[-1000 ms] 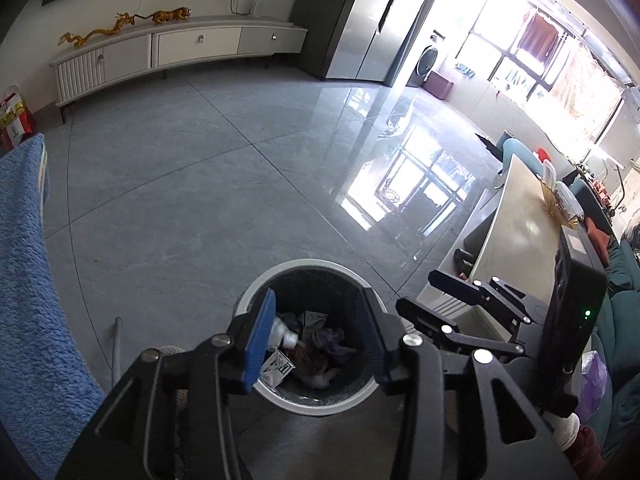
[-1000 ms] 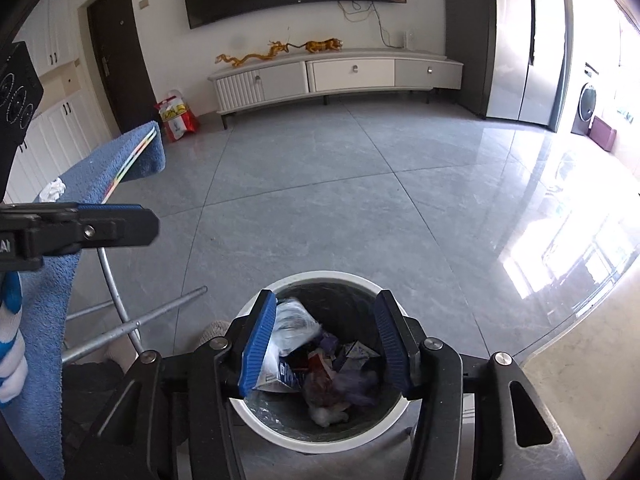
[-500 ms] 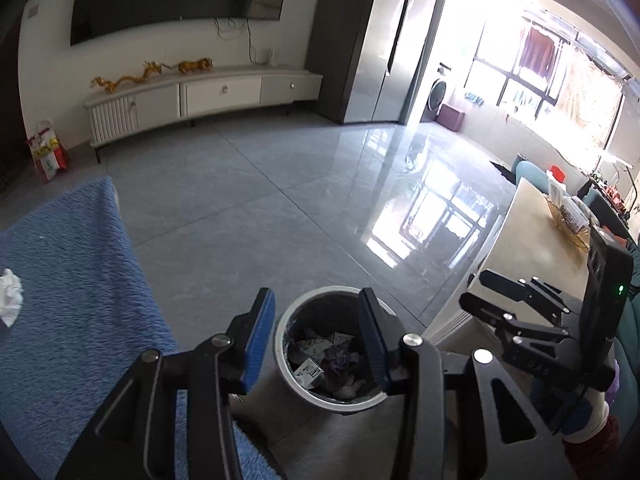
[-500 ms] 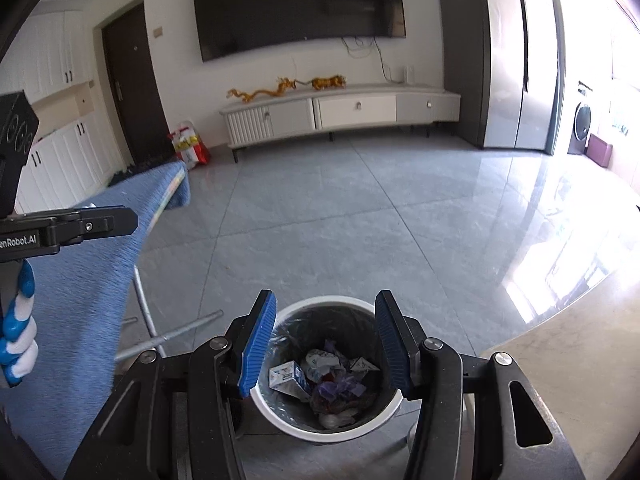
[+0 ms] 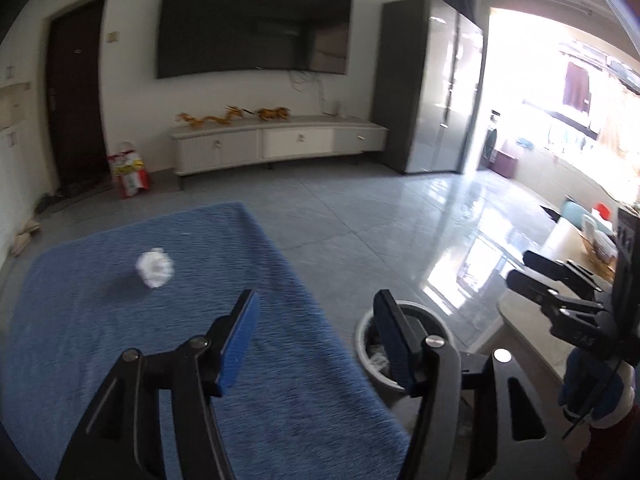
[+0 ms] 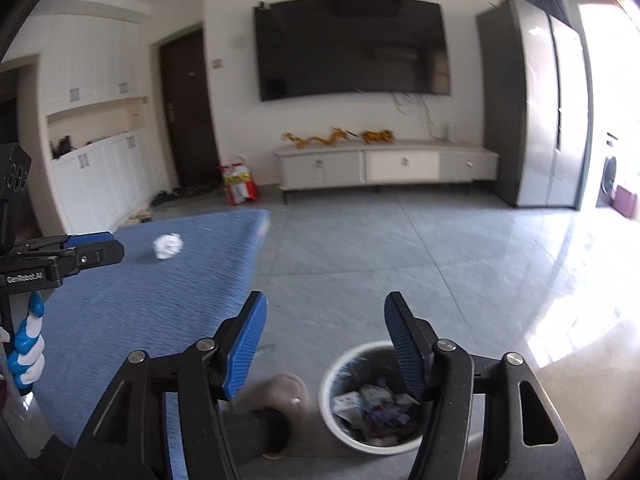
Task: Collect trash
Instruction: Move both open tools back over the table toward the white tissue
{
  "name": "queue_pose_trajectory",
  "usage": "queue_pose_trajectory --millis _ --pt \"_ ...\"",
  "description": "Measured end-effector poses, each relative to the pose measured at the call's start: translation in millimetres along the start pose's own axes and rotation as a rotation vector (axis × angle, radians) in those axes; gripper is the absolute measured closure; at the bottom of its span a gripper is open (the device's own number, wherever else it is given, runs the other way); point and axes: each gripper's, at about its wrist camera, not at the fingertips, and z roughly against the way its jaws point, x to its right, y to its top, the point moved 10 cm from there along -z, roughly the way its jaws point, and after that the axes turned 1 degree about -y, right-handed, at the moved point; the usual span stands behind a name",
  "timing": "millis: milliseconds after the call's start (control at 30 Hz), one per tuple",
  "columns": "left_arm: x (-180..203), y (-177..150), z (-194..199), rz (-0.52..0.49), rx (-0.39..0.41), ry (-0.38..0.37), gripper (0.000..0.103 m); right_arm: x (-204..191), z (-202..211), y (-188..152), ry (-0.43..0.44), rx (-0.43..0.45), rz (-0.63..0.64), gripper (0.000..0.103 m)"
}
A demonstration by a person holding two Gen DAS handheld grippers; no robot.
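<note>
A crumpled white paper ball [image 5: 155, 269] lies on a blue cloth-covered table [image 5: 120, 340]; it also shows in the right wrist view [image 6: 168, 245]. A white trash bin [image 6: 372, 400] with several scraps inside stands on the floor right of the table; it also shows in the left wrist view [image 5: 372, 354]. My left gripper [image 5: 316, 338] is open and empty, raised above the table's right edge. My right gripper [image 6: 326, 346] is open and empty, raised above the bin and floor. Each gripper shows at the edge of the other's view.
A grey tiled floor [image 6: 400, 260] stretches to a white TV cabinet [image 6: 384, 166] under a wall TV. A slipper [image 6: 280, 396] lies beside the bin. A light counter [image 5: 560, 280] stands at the right. A red bag [image 6: 239, 184] sits by the door.
Both grippers have risen and tilted up from over the bin. The bin has dropped low in both views, and the blue table with the paper ball has come into sight.
</note>
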Motion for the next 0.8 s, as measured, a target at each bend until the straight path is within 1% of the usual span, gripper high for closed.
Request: queue_pose_trajectory --millis 33,100,267,333,433,533,567,733,800 --pt "-14.5 -1.1 8.7 0.014 0.008 0.026 0.041 -11.8 2.4 3.6 0.016 0.008 0.012 0.037" --pt "-41.8 -4.8 30.2 0.04 0.036 0.095 0.04 -32.2 7.0 7.8 0.045 0.02 0.034 0.036" --pt "-103.0 -14.0 79.4 0.081 0.096 0.314 0.039 -80.6 16.0 22.1 0.122 0.049 0.076 0.033" --pt "-123.3 -18.8 97.1 0.101 0.12 0.383 0.038 -95.9 18.6 23.9 0.146 0.054 0.083 0.032" --pt "-145.5 -24.1 114.4 0.108 0.144 0.46 0.036 -117.2 16.9 25.1 0.172 0.05 0.1 0.03" --pt "-162.6 -27.7 125.7 0.109 0.155 0.512 0.034 -134.0 9.9 26.1 0.189 0.039 0.114 0.03" --pt "-163.0 -26.6 124.9 0.112 0.157 0.521 0.034 -140.4 5.9 26.5 0.192 0.033 0.118 0.03" --pt "-184.4 -32.1 127.2 0.142 0.158 0.537 0.033 -155.3 -10.9 28.4 0.202 0.007 0.125 0.03" --pt "-191.0 -32.3 121.2 0.152 0.152 0.537 0.032 -162.9 -18.2 27.4 0.199 -0.007 0.135 0.03"
